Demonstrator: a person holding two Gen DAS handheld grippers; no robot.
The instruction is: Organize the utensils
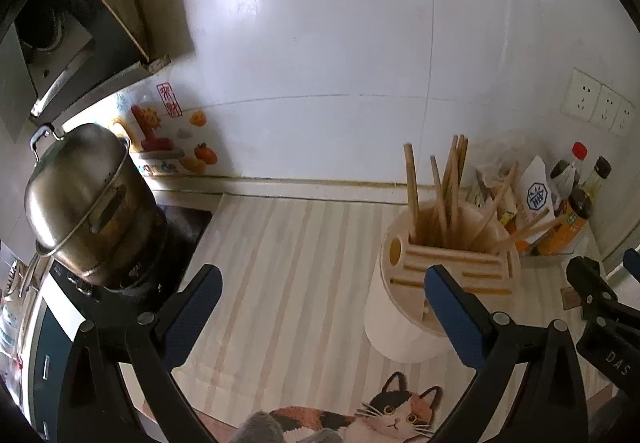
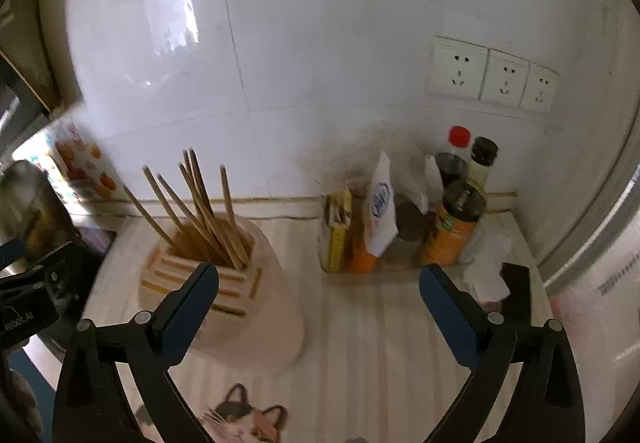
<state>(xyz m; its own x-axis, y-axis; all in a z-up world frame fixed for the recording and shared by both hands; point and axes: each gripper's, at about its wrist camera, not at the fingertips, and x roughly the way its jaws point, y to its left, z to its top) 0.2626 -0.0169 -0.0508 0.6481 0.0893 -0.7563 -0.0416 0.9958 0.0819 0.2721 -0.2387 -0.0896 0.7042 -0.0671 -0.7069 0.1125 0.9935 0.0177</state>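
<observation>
A: Where do the utensils stand?

B: The chopsticks (image 1: 448,191) lean loosely in the open well of the round holder (image 1: 404,307), fanned out at different tilts. The holder sits on the striped surface (image 1: 288,263), near the back wall.

A: And the claws?

B: Both wide, nothing between the fingers. The left claw (image 1: 324,311) hangs over bare surface with the holder just at its right finger; the right claw (image 2: 320,307) has the holder under its left finger and the condiment cluster beyond.

A: So which step?

B: I'd judge a gap between grasps: nothing held, no loose utensil lying on the surface that I can see. The right view is smeared, so a stray stick near the holder could be missed.

A: Next move?

B: Probably a reach to the chopsticks, pinching one stem high without knocking the others.

A: Obstacles?

B: The sauce bottles (image 2: 460,179) and packets (image 2: 380,207) crowd the right, a steel pot (image 1: 84,199) sits on the stove at left, and the two claws are near each other.
</observation>
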